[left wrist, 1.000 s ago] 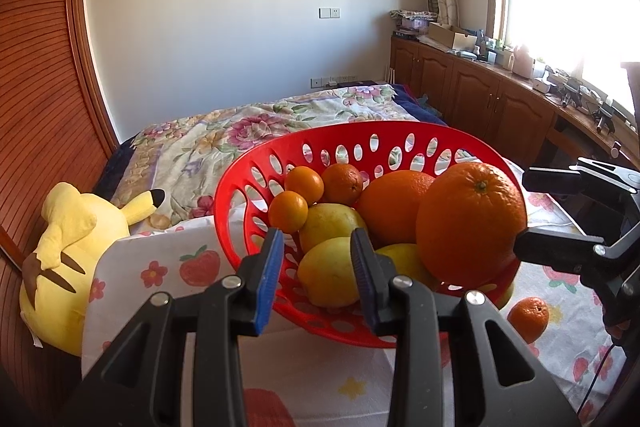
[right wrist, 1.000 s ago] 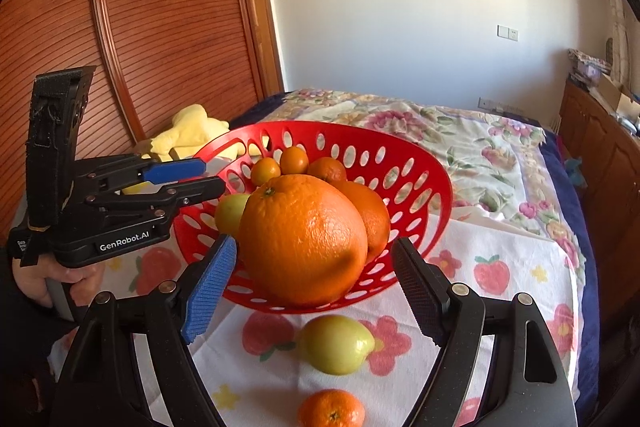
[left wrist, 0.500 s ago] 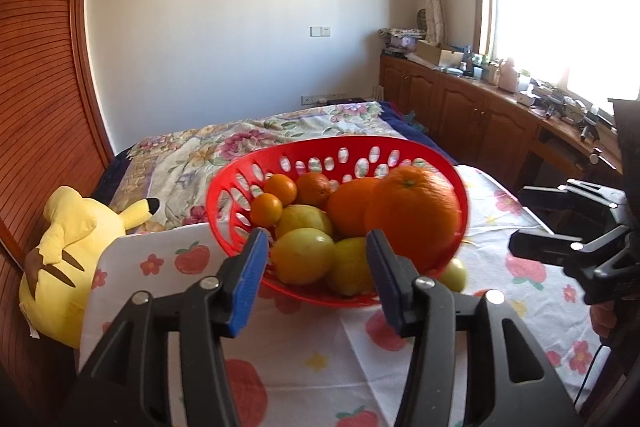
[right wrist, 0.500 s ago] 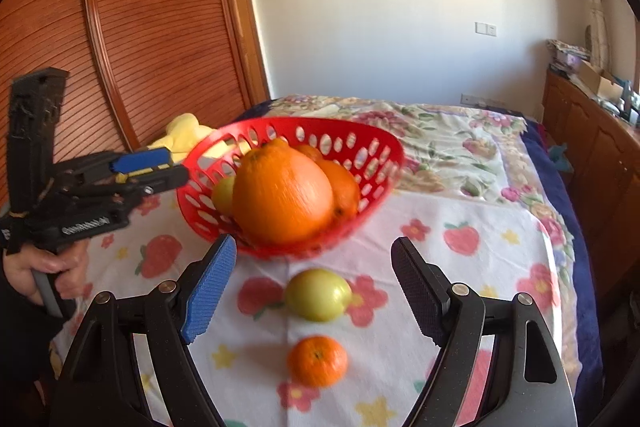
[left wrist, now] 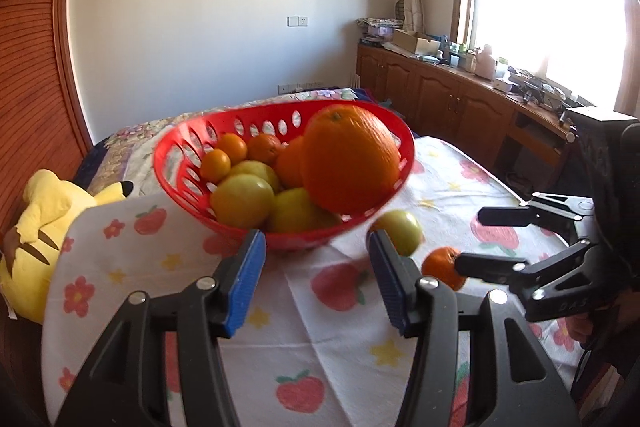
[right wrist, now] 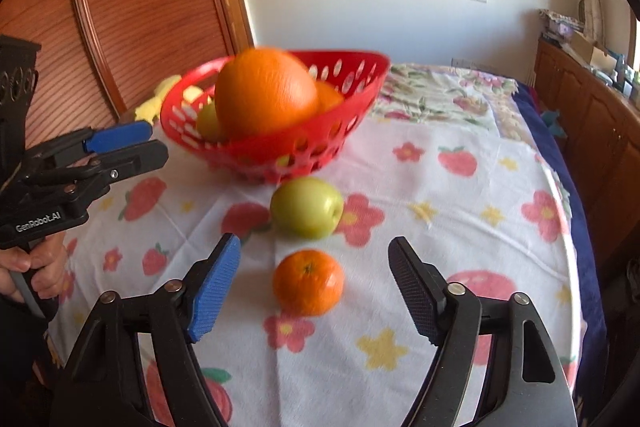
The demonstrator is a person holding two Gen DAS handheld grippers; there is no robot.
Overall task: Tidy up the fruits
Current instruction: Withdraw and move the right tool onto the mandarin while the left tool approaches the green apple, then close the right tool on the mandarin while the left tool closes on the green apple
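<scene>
Left wrist view. The left gripper (left wrist: 316,277) pointed forward and downward over the tablecloth (left wrist: 340,339), its jaws apart with nothing between them; they had just been opening. Beyond its fingertips stood the red basket (left wrist: 180,163), its long axis running left to right across the picture, the rim tipped lower at the near left. Inside lay a large orange (left wrist: 350,165), stem end turned up and away, with a smaller orange behind it, three small mandarins along the far left wall, and yellow-green apples at the front. Outside the basket, just right of it on the cloth, sat a green apple (left wrist: 400,229), and near that a loose mandarin (left wrist: 442,267), partly hidden behind the right gripper (left wrist: 486,241), which reached in from the right edge, fingers pointing left. A yellow plush toy (left wrist: 48,231) lay at the cloth's left edge.

Right wrist view. The right gripper (right wrist: 314,289) pointed forward and down at the cloth (right wrist: 460,187), jaws wide apart and gripping nothing; they had just been closing somewhat. The loose mandarin (right wrist: 308,283) lay on the cloth between the two fingers, touching neither, stem end upward. The green apple (right wrist: 307,207) sat just beyond it, stem dimple turned right, close to the basket's (right wrist: 352,95) near wall; whether it touched could not be told. The large orange (right wrist: 264,93) rose above the rim. At the left edge a hand (right wrist: 36,273) held the handle of the left gripper (right wrist: 148,143), whose fingers pointed right toward the basket.
</scene>
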